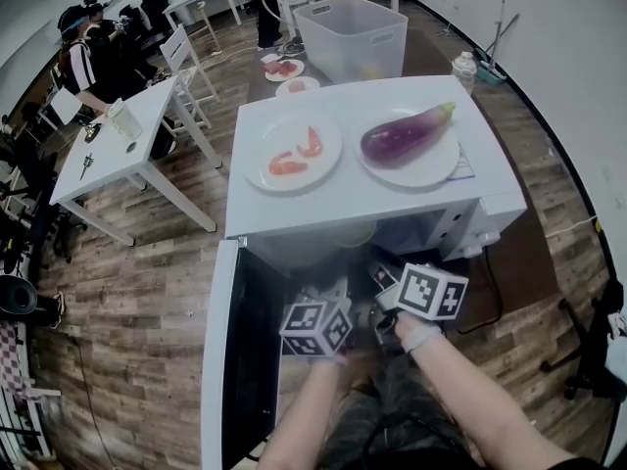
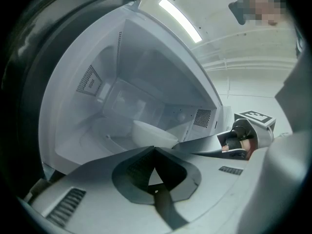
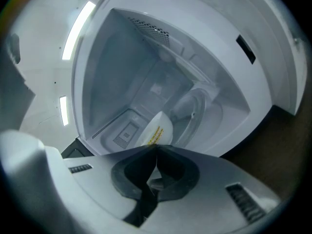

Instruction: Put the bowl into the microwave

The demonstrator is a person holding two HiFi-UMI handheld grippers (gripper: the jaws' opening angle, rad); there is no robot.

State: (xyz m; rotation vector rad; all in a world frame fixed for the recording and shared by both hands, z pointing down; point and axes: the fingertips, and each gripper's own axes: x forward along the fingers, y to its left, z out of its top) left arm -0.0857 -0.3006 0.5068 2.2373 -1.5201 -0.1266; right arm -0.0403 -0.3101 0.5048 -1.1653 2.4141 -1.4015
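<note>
The white microwave [image 1: 353, 192] stands with its door [image 1: 220, 360] swung open to the left. In its cavity, on the glass turntable [image 3: 197, 112], sits the white bowl [image 2: 152, 133], whose side carries yellow print [image 3: 157, 130]. Both grippers hover side by side just in front of the opening. My left gripper [image 2: 155, 148] is shut with nothing in it, and the bowl lies a little beyond its tips. The right gripper [image 3: 156, 148] is shut too, with the bowl showing just past its tips; no contact is visible. In the head view the left gripper [image 1: 331, 290] and right gripper [image 1: 384, 274] point into the cavity.
On the microwave's top are a plate [image 1: 284, 125] of tomato slices and a plate [image 1: 423, 172] with an eggplant [image 1: 407, 133]. A white bin [image 1: 351, 35] stands behind it. A white table [image 1: 118, 140] with a person beside it is at the left.
</note>
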